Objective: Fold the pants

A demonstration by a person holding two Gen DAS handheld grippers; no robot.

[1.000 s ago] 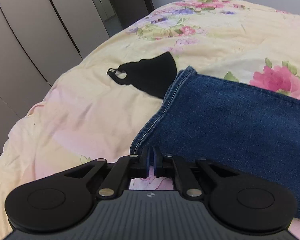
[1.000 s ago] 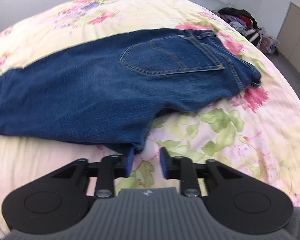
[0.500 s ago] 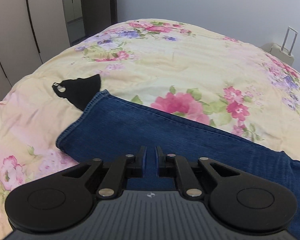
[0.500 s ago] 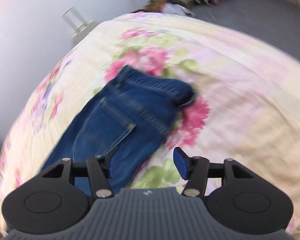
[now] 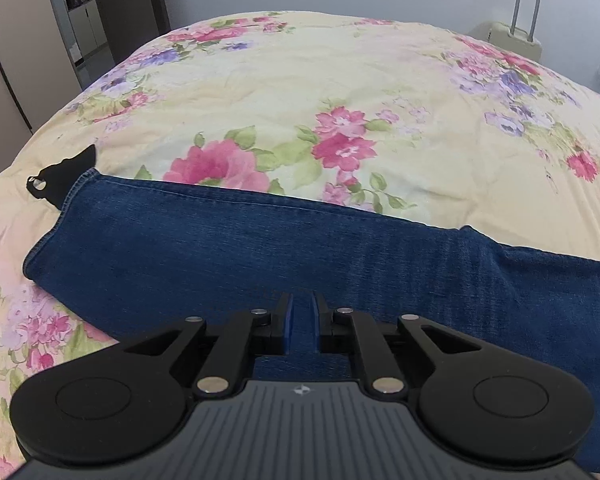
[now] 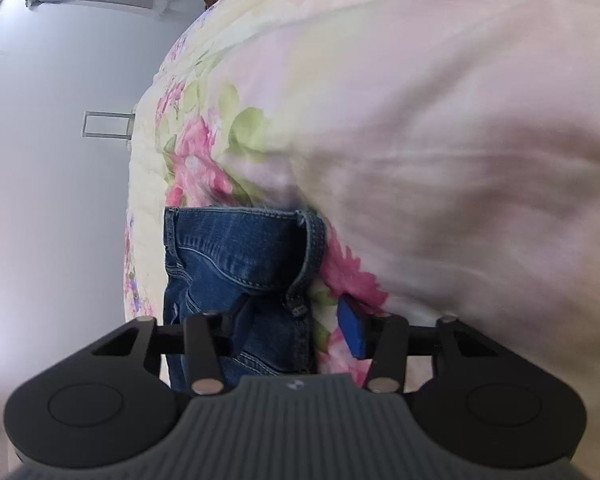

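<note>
1. Since the earlier frame, right gripper [image 6: 300,330] has rolled and come to the waistband; jaws closing, denim between, pads not pressing.
2. Left gripper [image 5: 301,320] jaws opening, narrow gap, nothing pinched.
3. Blue denim jeans [image 5: 260,248] lie flat across the floral quilted bedspread [image 5: 340,80].

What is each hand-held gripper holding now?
Left hand-held gripper: barely apart, opening, over jeans; grip cannot be told.
Right hand-held gripper: closing, waistband between, ungripped.

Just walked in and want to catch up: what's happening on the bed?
A person with a hand-held gripper in each hand is folding jeans lying on a floral bedspread. The left hand-held gripper hovers over a leg, jaws slightly apart and opening. The right hand-held gripper straddles the waistband edge, jaws closing, not yet pinching.
</note>
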